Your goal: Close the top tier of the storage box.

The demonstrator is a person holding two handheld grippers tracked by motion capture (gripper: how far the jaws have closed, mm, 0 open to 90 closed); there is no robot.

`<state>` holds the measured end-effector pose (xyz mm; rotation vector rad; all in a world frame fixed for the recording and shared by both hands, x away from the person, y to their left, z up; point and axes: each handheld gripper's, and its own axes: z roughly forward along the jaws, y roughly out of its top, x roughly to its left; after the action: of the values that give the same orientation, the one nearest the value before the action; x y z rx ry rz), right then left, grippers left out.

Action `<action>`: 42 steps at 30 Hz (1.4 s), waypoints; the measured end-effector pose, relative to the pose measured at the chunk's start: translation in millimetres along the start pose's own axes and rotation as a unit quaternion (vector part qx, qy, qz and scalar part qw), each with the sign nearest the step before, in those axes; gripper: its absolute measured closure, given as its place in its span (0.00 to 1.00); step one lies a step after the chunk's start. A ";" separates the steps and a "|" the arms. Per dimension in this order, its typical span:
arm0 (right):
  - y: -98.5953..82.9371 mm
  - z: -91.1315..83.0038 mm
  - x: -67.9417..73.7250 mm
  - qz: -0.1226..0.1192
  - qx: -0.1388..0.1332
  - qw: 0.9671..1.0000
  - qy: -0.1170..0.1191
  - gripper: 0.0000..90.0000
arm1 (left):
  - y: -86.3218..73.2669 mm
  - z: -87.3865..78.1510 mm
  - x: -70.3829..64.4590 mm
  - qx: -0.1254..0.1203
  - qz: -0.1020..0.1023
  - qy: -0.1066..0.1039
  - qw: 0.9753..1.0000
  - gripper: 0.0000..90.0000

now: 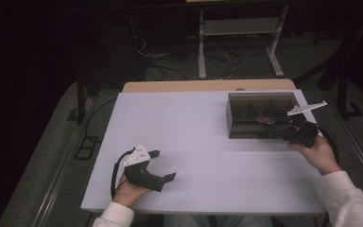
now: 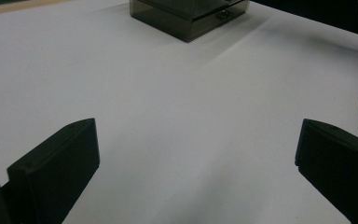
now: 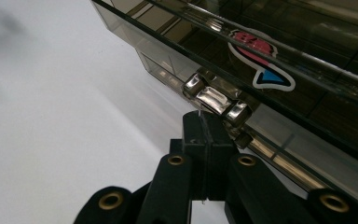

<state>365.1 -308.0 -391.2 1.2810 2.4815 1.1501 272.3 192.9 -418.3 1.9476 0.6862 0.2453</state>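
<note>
we take the smoky box [image 1: 263, 115] as our landmark: a dark, see-through case with a lid, standing on the white table [image 1: 203, 156] toward the far right corner. through its top, in the high view, we can make out dividing walls and a few small coloured bits inside, too small to name.

our right gripper [image 1: 297, 134] sits at the box's near front edge, toward its right end, held in our right hand [image 1: 317, 152]. its grey three-cornered plate [image 1: 306, 108] juts out above the box's right end. in the right gripper view the two black jaws are pressed flat together with nothing between them, and their tips [image 3: 207, 126] touch the underside of the shiny metal latch [image 3: 214, 97] on the box's front. just beyond the latch, behind the tinted wall, a red and blue sticker [image 3: 260, 58] shows.

our left gripper [image 1: 164, 165] is well apart from the box, to its left and nearer our side of the table, with our left hand [image 1: 128, 191] under it and its cable [image 1: 115, 172] looping beside the wrist. in the left gripper view its jaws stand wide apart, one at each lower corner, with bare white table between them and the box [image 2: 189, 16] far ahead. it holds nothing.

beyond the box, past the table's far edge, a strip of wood [image 1: 208, 85] runs along the tabletop, and cables lie on the floor behind it.
</note>
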 end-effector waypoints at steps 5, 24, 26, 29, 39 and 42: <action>1.3 2.6 -1.6 0.005 -0.003 1.000 -0.001 0.99 | 0.0 0.1 -0.3 0.001 0.000 -0.001 1.000 0.00; 10.2 10.1 -7.6 0.012 0.001 1.000 -0.006 0.99 | -0.2 0.0 0.3 0.001 0.000 -0.002 1.000 0.00; 10.3 11.6 -7.7 0.011 0.002 1.000 -0.008 0.99 | -0.2 0.0 0.3 0.002 0.000 -0.002 1.000 0.00; 10.6 13.3 -7.6 0.011 0.004 1.000 -0.008 0.99 | -0.2 0.0 0.2 0.001 0.001 -0.002 1.000 0.00; 10.2 12.1 -4.0 0.013 -0.001 1.000 -0.004 0.93 | 0.0 0.0 0.1 0.001 0.001 -0.003 1.000 0.00; 9.7 10.2 -0.2 0.016 -0.003 1.000 0.004 0.89 | 0.1 -0.3 -0.3 0.001 0.002 -0.003 1.000 0.00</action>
<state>375.8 -298.8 -391.9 1.3210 2.4702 1.1694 272.0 192.9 -418.0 1.9506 0.6794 0.2406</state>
